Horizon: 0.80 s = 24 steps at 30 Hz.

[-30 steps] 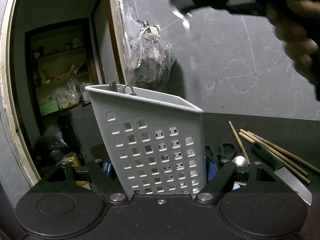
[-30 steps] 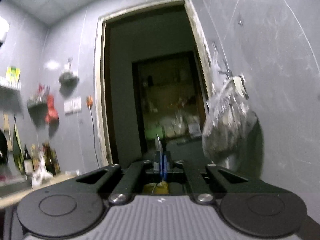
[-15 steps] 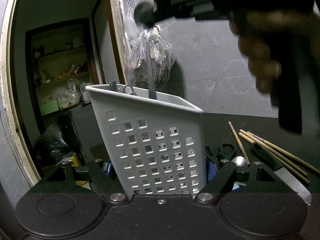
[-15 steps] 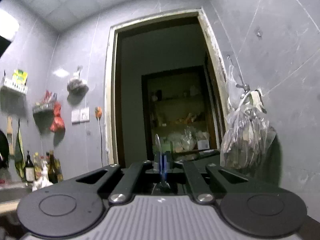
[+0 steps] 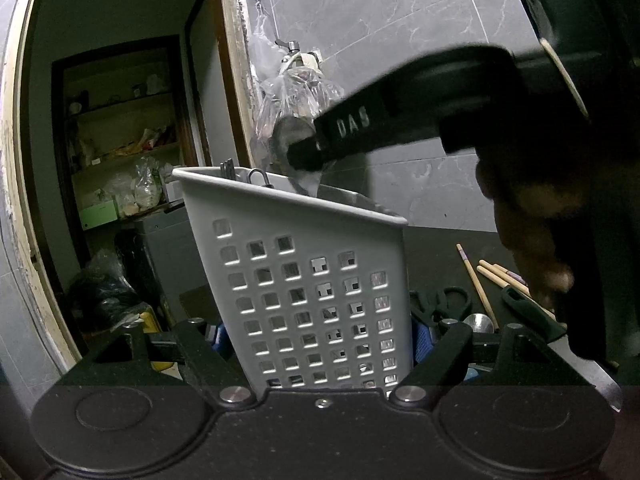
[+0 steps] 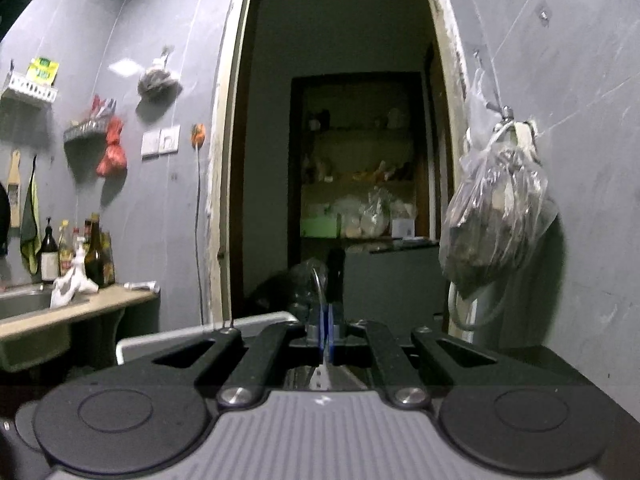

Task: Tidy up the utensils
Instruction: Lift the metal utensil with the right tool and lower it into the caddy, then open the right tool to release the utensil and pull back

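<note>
Since a second ago our right tool comes down from high against the wall to just above the rim of the caddy, and the spoon it carries now hangs handle-down into the caddy mouth. Right tool is pressed together, pinching the spoon between its blue pads; in the right wrist view the thin metal edge of the spoon stands up from the pads. We judge the drop-in is nearly done: only the release is left, and the bowl end still sits above the rim.

Our left tool has not moved. Its fingers sit on either side of the caddy near its base, steadying it; the caddy leans a little. The pads look to be against the side walls, so we call it clamped on the caddy.

Caddy: white plastic, square holes, already holds a few metal handles poking over the far rim, one with a loop. Contents lower down are hard to make out through the holes.

Still on the bench, right of the caddy: chopsticks, scissors, a knife, another spoon.
</note>
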Tool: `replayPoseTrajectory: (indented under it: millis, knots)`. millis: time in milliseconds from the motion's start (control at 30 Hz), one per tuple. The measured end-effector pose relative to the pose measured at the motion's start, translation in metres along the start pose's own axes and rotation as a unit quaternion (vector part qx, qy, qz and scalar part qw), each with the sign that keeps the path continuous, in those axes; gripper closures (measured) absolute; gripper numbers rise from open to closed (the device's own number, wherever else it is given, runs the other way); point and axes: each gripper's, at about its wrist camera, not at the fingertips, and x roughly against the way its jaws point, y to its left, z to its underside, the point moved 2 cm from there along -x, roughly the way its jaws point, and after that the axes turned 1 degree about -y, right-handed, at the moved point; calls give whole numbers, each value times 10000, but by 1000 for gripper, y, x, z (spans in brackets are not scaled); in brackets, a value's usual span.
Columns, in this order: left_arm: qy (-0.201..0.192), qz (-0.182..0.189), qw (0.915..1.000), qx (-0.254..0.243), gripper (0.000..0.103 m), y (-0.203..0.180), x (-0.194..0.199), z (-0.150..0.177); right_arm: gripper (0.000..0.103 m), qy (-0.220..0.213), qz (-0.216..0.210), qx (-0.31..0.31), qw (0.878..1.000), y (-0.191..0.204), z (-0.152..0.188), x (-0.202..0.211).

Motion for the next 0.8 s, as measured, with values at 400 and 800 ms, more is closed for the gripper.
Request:
replayPoseTrajectory:
  millis: [400, 800]
  knots:
    - [2, 3, 10000, 4, 23, 1, 1, 0, 99, 287, -43, 47, 9996, 2, 16, 3]
    - [4, 3, 10000, 0, 23, 1, 1, 0, 72, 344, -253, -112, 9990, -5, 16, 9]
